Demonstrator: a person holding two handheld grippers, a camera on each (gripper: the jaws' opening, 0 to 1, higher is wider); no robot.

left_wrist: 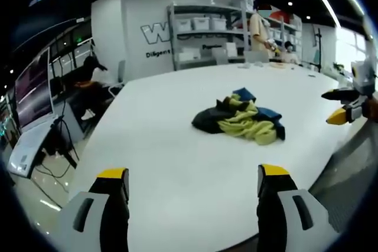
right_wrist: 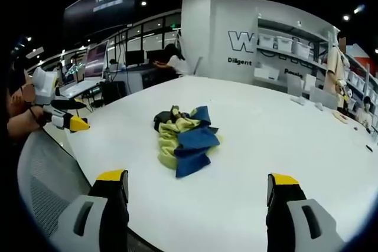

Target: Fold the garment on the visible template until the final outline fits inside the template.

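A crumpled garment (left_wrist: 242, 121) in yellow, blue and dark cloth lies in a heap on the white table (left_wrist: 177, 163). In the right gripper view the same garment (right_wrist: 183, 138) sits mid-table, blue folds nearest me. My left gripper (left_wrist: 194, 180) is open, held over the table's near edge, well short of the heap. My right gripper (right_wrist: 198, 184) is open too, a good way from the cloth. The right gripper (left_wrist: 342, 105) also appears at the right edge of the left gripper view, and the left gripper (right_wrist: 69, 116) at the left of the right gripper view. No template outline is visible.
A grey mesh chair back (right_wrist: 44, 187) stands at the table's near edge. Shelves with white bins (left_wrist: 204, 33) line the back wall. People sit at a desk (left_wrist: 94, 81) on the left and stand by the shelves (left_wrist: 260, 30). Small items lie at the table's far end (right_wrist: 342, 116).
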